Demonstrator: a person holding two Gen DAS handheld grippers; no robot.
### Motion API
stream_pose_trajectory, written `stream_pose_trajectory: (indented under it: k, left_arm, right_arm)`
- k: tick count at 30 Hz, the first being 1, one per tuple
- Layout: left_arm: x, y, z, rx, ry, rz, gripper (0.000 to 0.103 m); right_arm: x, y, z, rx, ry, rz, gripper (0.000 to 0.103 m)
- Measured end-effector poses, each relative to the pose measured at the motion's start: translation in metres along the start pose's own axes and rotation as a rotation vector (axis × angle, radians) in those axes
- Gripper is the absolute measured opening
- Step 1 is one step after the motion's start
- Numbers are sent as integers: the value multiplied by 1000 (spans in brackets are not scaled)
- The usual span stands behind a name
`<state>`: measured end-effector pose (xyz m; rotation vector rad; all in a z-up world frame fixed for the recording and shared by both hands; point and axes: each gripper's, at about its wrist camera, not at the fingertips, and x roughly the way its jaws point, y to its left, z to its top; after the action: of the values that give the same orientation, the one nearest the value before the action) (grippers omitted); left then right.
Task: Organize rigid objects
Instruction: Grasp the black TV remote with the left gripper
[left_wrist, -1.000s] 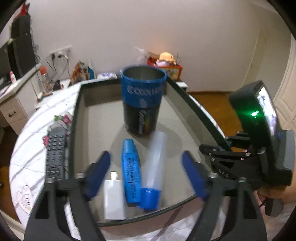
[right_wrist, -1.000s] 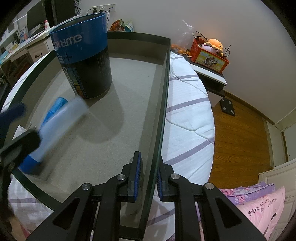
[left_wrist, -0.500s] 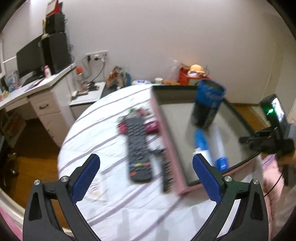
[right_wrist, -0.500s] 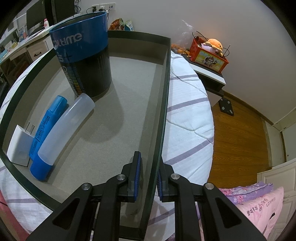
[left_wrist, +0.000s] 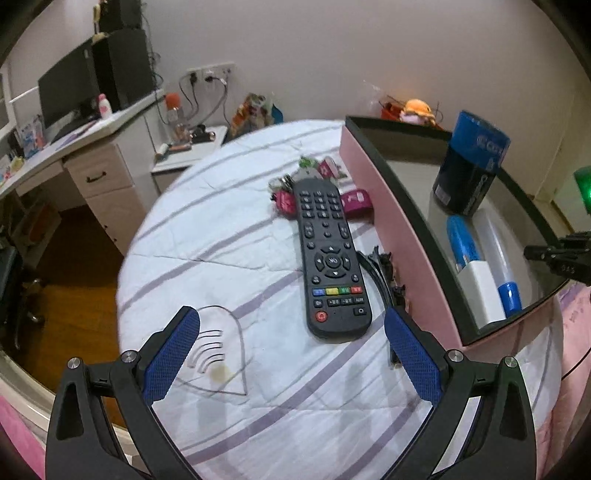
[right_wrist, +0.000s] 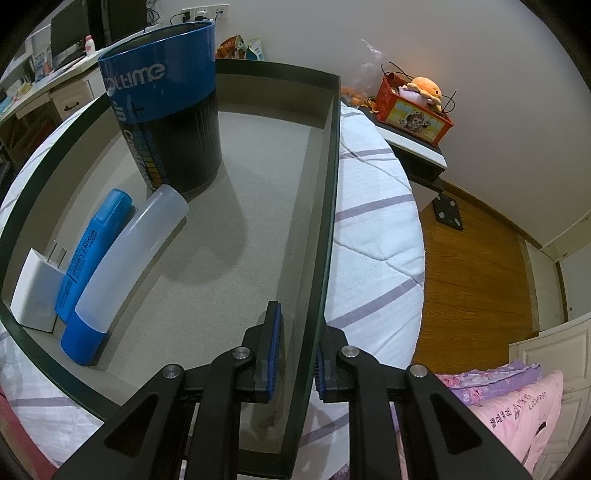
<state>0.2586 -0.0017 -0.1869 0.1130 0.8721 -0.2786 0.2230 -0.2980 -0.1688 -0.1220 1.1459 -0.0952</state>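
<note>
A black remote control (left_wrist: 328, 254) lies on the white striped bedcover, just ahead of my left gripper (left_wrist: 291, 354), which is open and holds nothing. To its right stands the pink storage box (left_wrist: 402, 236) with a dark rim. Inside the box are a blue and black cup (right_wrist: 166, 110), a blue highlighter (right_wrist: 92, 243), a clear tube with a blue cap (right_wrist: 125, 266) and a white charger (right_wrist: 37, 291). My right gripper (right_wrist: 297, 354) is shut on the box's right wall (right_wrist: 321, 221), one pad inside and one outside.
A bunch of keys with pink tags (left_wrist: 295, 184) lies beyond the remote, and a black cable (left_wrist: 380, 273) runs between remote and box. A desk with a monitor (left_wrist: 70, 92) stands far left. A red toy box (right_wrist: 413, 110) sits on a stand behind the bed.
My left gripper has swung left out of the box to hover over the bedcover near the remote, and its jaws have widened. The right gripper has stayed clamped on the box wall.
</note>
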Motion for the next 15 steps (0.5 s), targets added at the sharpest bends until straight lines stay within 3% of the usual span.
stream_pose_trajectory:
  k: [7,15]
  left_arm:
    - [30,-11,0,53,69,3,101]
    - [36,-7,-1,71,75,-51,102]
  right_arm:
    - [0,0,0,0,1,0,16]
    - [-1,0,1,-1,1,-8,17]
